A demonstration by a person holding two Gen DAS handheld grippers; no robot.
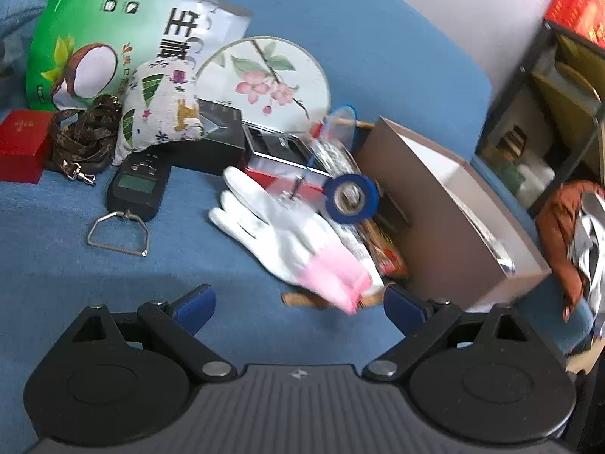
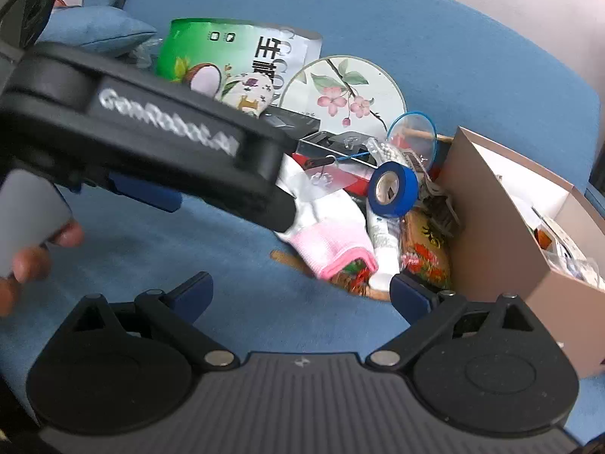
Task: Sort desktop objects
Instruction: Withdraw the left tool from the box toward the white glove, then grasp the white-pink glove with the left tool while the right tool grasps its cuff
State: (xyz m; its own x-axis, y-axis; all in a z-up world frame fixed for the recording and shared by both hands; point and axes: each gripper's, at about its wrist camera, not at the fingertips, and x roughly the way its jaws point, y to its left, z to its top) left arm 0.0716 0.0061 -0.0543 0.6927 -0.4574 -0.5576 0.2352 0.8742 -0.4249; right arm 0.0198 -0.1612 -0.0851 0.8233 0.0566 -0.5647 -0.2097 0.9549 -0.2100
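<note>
glove (image 1: 287, 234) white, pink cuff | tape (image 1: 351, 198) blue | fan (image 1: 264, 75) floral

In the right wrist view the left tool's body (image 2: 151, 143) is covering most of the white glove (image 2: 325, 242) and the patterned pouch (image 2: 251, 94). The open cardboard box (image 2: 491, 204) is running off the right edge, its contents blurring beyond recognition.

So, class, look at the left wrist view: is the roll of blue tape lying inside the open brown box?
No. The roll of blue tape sits outside the brown box, on the clutter beside the box's wall.
</note>
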